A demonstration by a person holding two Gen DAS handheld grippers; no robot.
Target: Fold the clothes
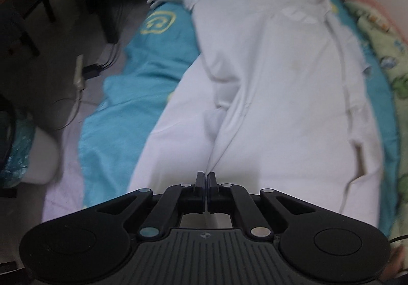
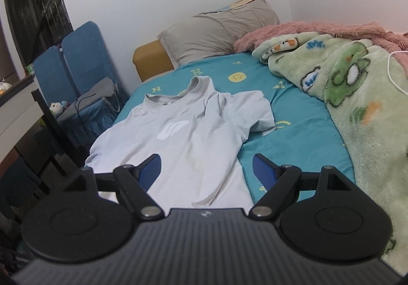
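A light grey T-shirt (image 2: 193,129) with a white logo lies face up on the teal bed sheet (image 2: 301,132), collar toward the pillow. In the left wrist view the same shirt (image 1: 267,96) fills the middle. My left gripper (image 1: 206,175) is shut on the shirt's hem, and a ridge of cloth runs up from the fingertips. My right gripper (image 2: 207,161) is open and empty, hovering above the shirt's lower part. Its blue pads (image 2: 262,170) straddle the shirt's right edge.
A green cartoon blanket (image 2: 362,96) and pink fleece lie on the bed's right side. A grey pillow (image 2: 219,35) is at the head. A blue chair (image 2: 76,63) and dark furniture stand left of the bed. The floor with cables (image 1: 84,73) shows beside the bed's left edge.
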